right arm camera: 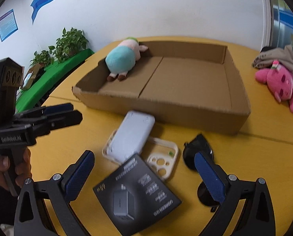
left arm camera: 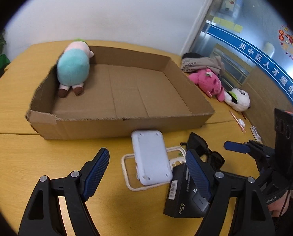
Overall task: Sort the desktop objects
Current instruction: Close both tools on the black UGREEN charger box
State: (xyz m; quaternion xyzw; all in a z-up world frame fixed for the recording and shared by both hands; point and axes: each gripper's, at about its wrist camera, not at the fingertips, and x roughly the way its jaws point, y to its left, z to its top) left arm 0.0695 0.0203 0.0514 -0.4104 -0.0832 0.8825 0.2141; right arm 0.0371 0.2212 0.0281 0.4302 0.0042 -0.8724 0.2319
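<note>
Both claws hang over the clutter at the near edge of the yellow surface point(left arm camera: 14, 153), tilted down, neither gripping anything. Left claw point(left arm camera: 147, 172) is spread wide and empty; between its pads, lower in the scene, lies the white slab point(left arm camera: 151, 157), resting slantwise on a cream phone case point(left arm camera: 126, 175). Right claw point(right arm camera: 149, 174) is likewise wide and empty, with the black charger box point(right arm camera: 138, 194) lying between its pads. The sunglasses point(right arm camera: 197, 149) sit just beside, partly behind its right pad. Judged step: descend on one item each, then carry it to the cardboard tray point(left arm camera: 115, 125) just beyond. To do it well, the left claw should straddle the slab across its narrow width, pads flat on the long edges, and close only once low enough to miss the case underneath; otherwise the case may drag along. The right claw should take the box across its shorter side. The box overlaps the case and, it seems, the slab's near end, though blur makes that uncertain, so lifting the box first looks safer. The two claws are close together, so stagger the closes to avoid a knock. The tray holds one teal plush point(left arm camera: 72, 66) in its far left corner; the rest of its floor is bare. A pink plush point(left arm camera: 207, 82) and a white plush point(left arm camera: 238, 99) lie off to the right, well apart from both claws.
</note>
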